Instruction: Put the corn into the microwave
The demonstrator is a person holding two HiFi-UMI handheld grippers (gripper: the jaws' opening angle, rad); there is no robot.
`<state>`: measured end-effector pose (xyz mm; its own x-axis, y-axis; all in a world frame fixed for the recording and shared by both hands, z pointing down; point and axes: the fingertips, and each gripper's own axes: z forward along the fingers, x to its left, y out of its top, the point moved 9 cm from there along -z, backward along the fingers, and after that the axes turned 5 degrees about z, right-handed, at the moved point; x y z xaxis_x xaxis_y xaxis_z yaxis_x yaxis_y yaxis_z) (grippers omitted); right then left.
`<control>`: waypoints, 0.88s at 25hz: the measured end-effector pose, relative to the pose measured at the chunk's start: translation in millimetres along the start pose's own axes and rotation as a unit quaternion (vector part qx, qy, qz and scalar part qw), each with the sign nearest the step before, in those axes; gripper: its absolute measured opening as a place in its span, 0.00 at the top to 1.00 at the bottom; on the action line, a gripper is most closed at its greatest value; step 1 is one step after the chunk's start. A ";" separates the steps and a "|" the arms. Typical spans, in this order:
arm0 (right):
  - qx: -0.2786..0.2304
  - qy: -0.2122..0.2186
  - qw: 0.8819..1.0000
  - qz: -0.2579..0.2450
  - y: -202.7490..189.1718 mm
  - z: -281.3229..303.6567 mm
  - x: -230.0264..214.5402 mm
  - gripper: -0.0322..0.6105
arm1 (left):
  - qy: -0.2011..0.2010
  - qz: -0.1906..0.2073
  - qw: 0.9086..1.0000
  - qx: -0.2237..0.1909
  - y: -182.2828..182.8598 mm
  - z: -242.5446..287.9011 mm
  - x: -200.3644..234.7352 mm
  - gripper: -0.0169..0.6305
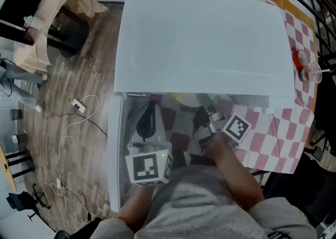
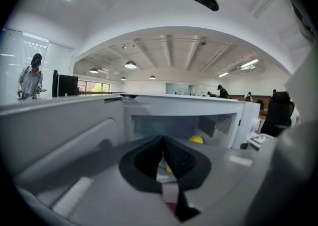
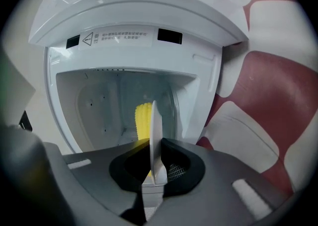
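Note:
The white microwave [image 1: 205, 38] stands with its door [image 1: 114, 148] swung open to the left. Yellow corn [image 3: 143, 120] lies inside the cavity, against a thin white plate [image 3: 154, 118] seen edge-on. My right gripper [image 3: 155, 143], rolled on its side, is shut on that plate's rim at the cavity mouth [image 1: 202, 114]. From the left gripper view the corn [image 2: 196, 139] shows deep in the cavity. My left gripper [image 2: 163, 143] is shut with nothing in it. It points into the opening beside the door [image 1: 147, 121].
A red-and-white checked cloth [image 1: 283, 138] covers the table to the right of the microwave. A clear cup [image 1: 315, 72] and a red item stand at its far right edge. Cables [image 1: 73, 122] lie on the wooden floor at left.

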<state>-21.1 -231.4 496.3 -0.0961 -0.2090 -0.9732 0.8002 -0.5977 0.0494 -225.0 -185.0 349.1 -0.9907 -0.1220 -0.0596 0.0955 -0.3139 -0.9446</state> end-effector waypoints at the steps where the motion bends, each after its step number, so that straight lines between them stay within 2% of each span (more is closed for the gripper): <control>1: -0.001 -0.001 1.000 0.002 -0.6 0.5 -1.0 0.90 | -0.001 0.000 1.000 0.001 -0.1 0.1 0.4 0.96; 11: 0.018 0.007 1.000 0.022 1.1 7.4 -12.5 0.90 | -0.003 0.003 1.000 0.008 -3.2 2.7 0.4 0.96; 16: 0.041 0.034 0.999 0.001 3.0 8.0 -12.1 0.78 | -0.005 0.007 1.000 0.007 -2.8 3.0 -2.7 0.96; 19: 0.060 0.055 0.995 -0.066 2.1 7.5 -2.4 0.68 | -0.005 0.009 1.000 0.007 -2.0 2.4 -4.7 0.96; 22: 0.073 0.041 0.980 -0.182 -0.1 0.1 3.5 0.58 | -0.006 0.011 1.000 0.006 -1.9 0.9 -7.1 0.96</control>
<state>-21.6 -232.1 492.9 -0.3060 0.0976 -0.9470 0.6279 -0.7271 -0.2778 -218.1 -184.4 351.6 -0.9870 -0.1408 -0.0771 0.1193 -0.3225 -0.9390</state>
